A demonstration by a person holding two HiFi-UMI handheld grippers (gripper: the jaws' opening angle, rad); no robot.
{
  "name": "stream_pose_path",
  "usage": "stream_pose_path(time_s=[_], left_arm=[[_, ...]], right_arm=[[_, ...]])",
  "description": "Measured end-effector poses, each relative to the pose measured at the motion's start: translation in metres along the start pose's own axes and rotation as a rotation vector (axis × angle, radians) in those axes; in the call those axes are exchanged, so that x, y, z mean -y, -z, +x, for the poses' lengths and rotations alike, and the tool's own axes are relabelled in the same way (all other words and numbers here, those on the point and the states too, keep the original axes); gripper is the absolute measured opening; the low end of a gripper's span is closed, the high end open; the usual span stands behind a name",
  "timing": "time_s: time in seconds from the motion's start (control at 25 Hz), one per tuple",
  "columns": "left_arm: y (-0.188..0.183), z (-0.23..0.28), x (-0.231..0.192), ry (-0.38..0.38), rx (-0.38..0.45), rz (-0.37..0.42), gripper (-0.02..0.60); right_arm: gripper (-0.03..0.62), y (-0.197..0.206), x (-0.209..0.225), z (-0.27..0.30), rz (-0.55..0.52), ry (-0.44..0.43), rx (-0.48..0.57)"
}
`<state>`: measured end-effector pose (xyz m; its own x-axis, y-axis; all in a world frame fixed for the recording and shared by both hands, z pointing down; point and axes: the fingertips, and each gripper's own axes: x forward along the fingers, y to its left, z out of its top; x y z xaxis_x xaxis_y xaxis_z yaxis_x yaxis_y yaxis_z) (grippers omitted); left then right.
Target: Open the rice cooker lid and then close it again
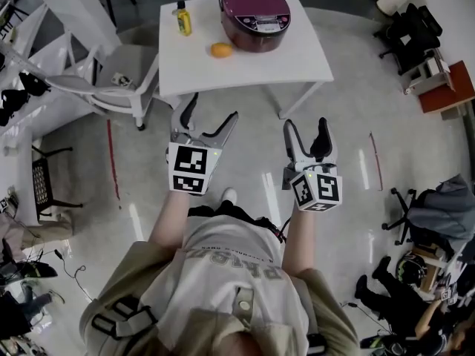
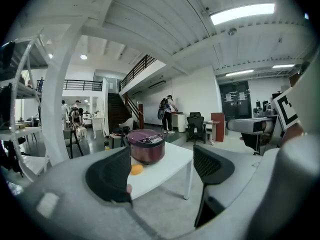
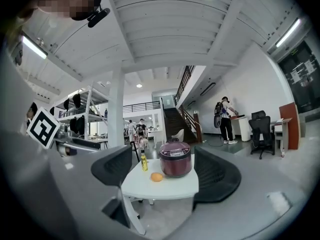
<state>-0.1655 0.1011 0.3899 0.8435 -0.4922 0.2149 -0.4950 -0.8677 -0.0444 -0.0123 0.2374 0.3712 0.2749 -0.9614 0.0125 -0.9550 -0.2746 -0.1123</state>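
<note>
Maroon rice cooker [image 1: 255, 15], lid shut, on white table [image 1: 297, 65] in head view; orange [image 1: 221, 50] and yellow bottle [image 1: 182, 19] beside it. Left gripper [image 1: 213, 111] and right gripper [image 1: 306, 124] over floor, short of table. Left gripper view: jaws spread, nothing between. Right gripper view: jaws spread, empty, cooker ahead.

Orange [image 2: 136, 169] half behind a jaw of the left hand-held gripper [image 2: 163, 166]; rice cooker [image 2: 146, 146] panel print illegibly small.
</note>
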Motion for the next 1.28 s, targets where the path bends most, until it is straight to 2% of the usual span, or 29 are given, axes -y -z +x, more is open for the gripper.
stream_pose_path(time_s=[0.44, 0.68, 0.96, 1.28], left_arm=[[0.013, 0.033, 0.006, -0.027, -0.054, -0.002, 0.400], [0.025, 0.057, -0.002, -0.018, -0.082, -0.041, 0.400], [0.029, 0.103, -0.020, -0.007, -0.100, -0.042, 0.400], [0.016, 0.172, -0.051, 0.019, -0.106, -0.019, 0.400]], right_arm=[[0.364, 0.018, 0.028, 0.027, 0.019, -0.040, -0.040], [0.364, 0.036, 0.039, 0.051, 0.041, -0.043, -0.072], [0.364, 0.047, 0.052, 0.097, 0.037, -0.049, -0.095], [0.364, 0.044, 0.073, 0.164, 0.029, -0.043, -0.099]])
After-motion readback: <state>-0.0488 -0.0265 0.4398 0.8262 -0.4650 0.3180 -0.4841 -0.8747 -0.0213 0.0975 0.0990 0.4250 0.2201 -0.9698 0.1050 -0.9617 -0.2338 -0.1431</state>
